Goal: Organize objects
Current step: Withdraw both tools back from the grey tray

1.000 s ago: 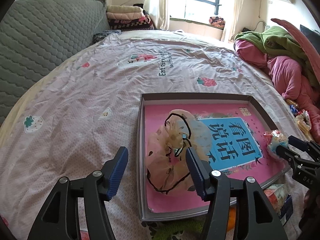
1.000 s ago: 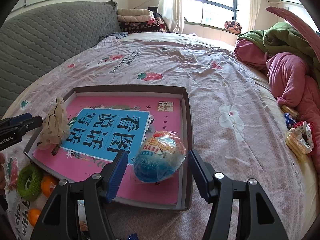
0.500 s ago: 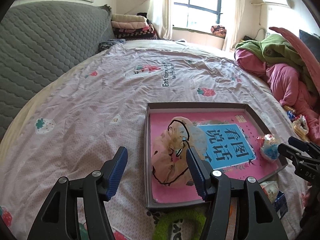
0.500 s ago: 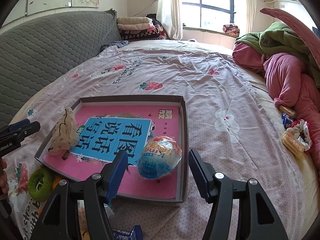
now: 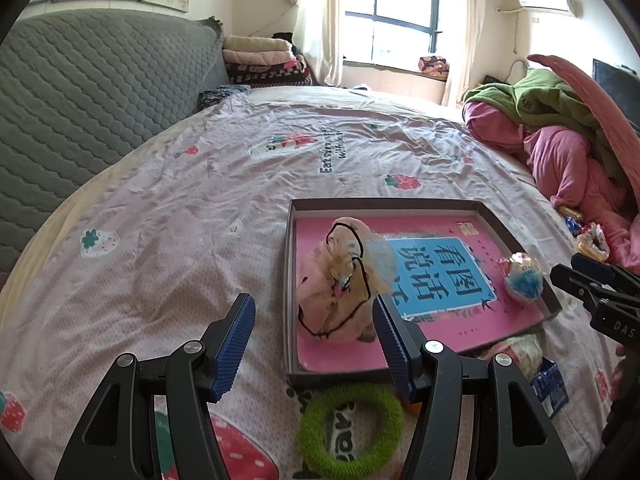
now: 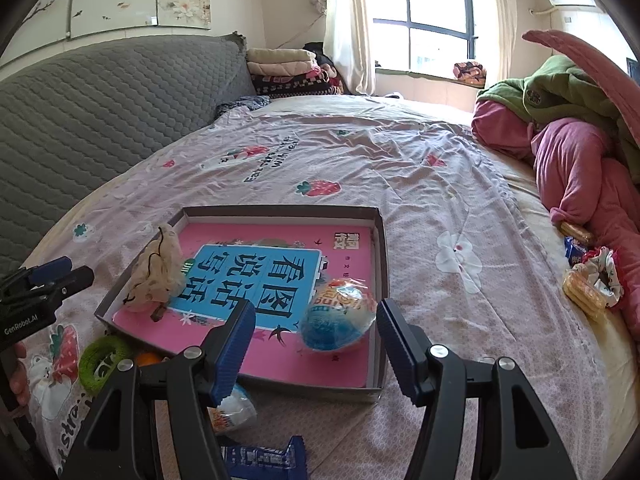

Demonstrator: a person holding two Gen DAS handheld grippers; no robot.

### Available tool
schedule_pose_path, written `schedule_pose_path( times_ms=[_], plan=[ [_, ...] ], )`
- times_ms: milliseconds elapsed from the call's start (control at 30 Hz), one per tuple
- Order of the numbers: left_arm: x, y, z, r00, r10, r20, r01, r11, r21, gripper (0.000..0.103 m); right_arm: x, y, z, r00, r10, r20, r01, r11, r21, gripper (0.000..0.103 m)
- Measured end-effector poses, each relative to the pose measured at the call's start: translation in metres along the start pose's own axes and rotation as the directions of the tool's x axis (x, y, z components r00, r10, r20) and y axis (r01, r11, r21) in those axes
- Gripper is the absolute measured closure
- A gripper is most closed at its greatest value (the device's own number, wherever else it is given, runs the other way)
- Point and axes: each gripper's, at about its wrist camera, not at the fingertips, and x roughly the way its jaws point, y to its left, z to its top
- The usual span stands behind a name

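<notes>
A shallow grey box point(image 5: 384, 203) point(image 6: 382, 240) with a pink book cover inside lies on the bed. In it sit a beige scrunchie point(image 5: 340, 280) point(image 6: 158, 276) and a wrapped blue-and-white egg toy point(image 6: 340, 316) point(image 5: 520, 276). My left gripper point(image 5: 312, 340) is open and empty, above the bed near the box's front left corner. My right gripper point(image 6: 316, 344) is open and empty, just in front of the egg toy. A green fuzzy ring point(image 5: 350, 428) point(image 6: 100, 362) lies outside the box.
An orange ball point(image 6: 148, 359), a second wrapped egg toy point(image 6: 236, 406) and a blue snack bar point(image 6: 264, 458) lie before the box. Snacks and a red-edged scrunchie point(image 6: 600, 276) lie at the right by pink and green bedding point(image 6: 580, 152). A grey headboard point(image 5: 80, 92) stands left.
Both grippers have pulled back and up from the box, so it looks smaller. The scrunchie and egg toy stay in the box. More loose items in front show.
</notes>
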Motion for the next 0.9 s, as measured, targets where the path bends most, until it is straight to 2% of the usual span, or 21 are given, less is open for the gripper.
schedule_pose_path(
  times_ms=[233,533,900],
  plan=[
    [-0.014,-0.002,-0.010,1.000,-0.010,0.013,0.010,1.000,0.000,0.040,-0.010,0.006,-0.003,1.000,-0.002,0.023,0.003,1.000,-0.015,0.040],
    [-0.025,-0.006,-0.025,1.000,0.004,0.023,-0.004,1.000,0.017,0.040,-0.014,0.009,-0.015,1.000,-0.004,0.005,0.004,1.000,-0.009,0.040],
    [-0.035,-0.006,-0.041,1.000,-0.010,0.005,0.010,1.000,-0.004,0.040,-0.025,0.017,-0.027,0.999,-0.025,0.020,0.026,0.999,-0.044,0.040]
  ],
)
